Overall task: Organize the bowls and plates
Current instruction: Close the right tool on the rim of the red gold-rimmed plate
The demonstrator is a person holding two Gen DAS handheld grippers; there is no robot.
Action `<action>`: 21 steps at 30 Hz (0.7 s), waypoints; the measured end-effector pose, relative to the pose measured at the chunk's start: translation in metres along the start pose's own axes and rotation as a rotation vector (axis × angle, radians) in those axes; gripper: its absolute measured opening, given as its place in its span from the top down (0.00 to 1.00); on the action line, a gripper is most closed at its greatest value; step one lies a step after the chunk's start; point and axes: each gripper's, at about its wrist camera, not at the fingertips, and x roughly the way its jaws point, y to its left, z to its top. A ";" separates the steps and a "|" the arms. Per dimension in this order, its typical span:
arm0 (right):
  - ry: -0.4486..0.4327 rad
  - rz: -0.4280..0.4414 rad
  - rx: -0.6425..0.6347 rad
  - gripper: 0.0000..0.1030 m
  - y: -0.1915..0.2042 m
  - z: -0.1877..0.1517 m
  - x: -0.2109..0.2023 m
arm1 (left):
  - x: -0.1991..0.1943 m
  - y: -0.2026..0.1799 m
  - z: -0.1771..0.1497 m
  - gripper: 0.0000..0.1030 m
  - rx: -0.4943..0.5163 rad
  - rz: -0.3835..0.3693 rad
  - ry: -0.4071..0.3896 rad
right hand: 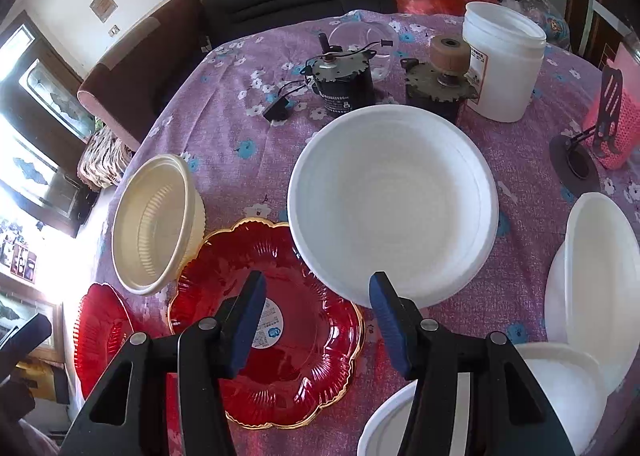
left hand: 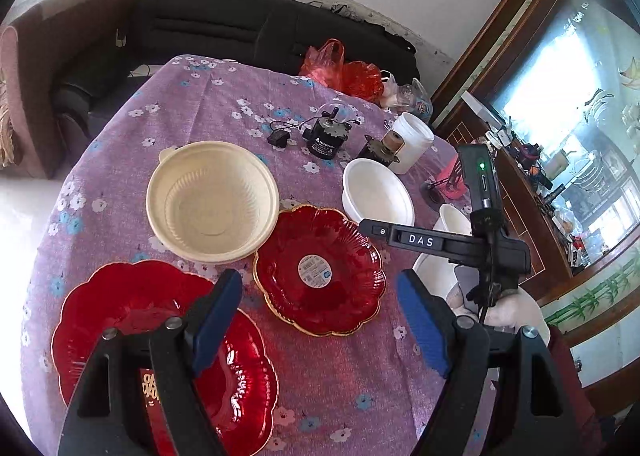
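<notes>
Left claw [left hand: 320, 320] gapes wide, nothing between its blue pads, hanging over bare cloth between two red plates. Right claw [right hand: 318, 320] about half open, also empty, above the near rim of the stickered red plate [right hand: 276, 328], its right pad just off the white bowl [right hand: 394, 204].

Cream bowl [left hand: 212, 202] sits upright, touching the stickered red plate's far-left rim. Second red plate [left hand: 120, 308] at near left, partly hidden by the left claw. White bowl on the far-right side of the stickered plate; more white bowls [right hand: 596, 276] stacked or leaning at right, count unclear.

Worktop [left hand: 192, 104] covered in purple floral cloth. Further back: two small motors [right hand: 344, 80], white tub [right hand: 504, 60], pink knitted holder [right hand: 616, 124], red bag [left hand: 340, 72] at far edge. Dark sofa [left hand: 224, 28] behind, wooden cabinet [left hand: 520, 184] with glass at right, white wall.
</notes>
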 end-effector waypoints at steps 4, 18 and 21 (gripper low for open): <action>-0.037 -0.021 -0.013 0.43 0.007 -0.009 -0.018 | -0.018 0.003 -0.018 0.23 -0.008 0.006 -0.035; 0.005 0.159 0.177 0.43 0.022 -0.100 -0.035 | -0.058 0.018 -0.071 0.23 -0.054 -0.029 -0.161; 0.016 0.120 0.255 0.43 0.014 -0.107 -0.014 | -0.058 0.021 -0.076 0.23 -0.065 -0.041 -0.152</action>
